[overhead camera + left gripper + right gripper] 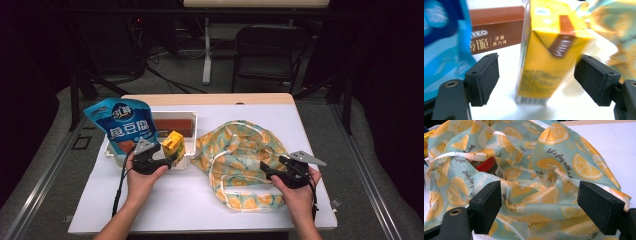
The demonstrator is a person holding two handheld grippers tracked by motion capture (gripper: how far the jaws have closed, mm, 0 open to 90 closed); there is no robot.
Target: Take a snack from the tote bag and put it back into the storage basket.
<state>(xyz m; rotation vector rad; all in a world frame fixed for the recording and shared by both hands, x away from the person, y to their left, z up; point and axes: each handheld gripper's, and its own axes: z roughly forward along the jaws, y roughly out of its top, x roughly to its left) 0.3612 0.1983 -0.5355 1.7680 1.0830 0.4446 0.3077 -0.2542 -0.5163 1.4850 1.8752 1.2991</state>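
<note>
Now, left gripper [536,75]: jaws wide, yellow carton [546,57] standing between them, untouched.
Right gripper [540,205]: jaws wide, just near of the lemon-print bag [529,170].

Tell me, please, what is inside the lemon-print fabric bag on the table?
Through the opening of the lemon-print bag, a dark container with a red lid and a barcode label is visible. The fabric covers most of it, so anything else inside cannot be seen.
</note>
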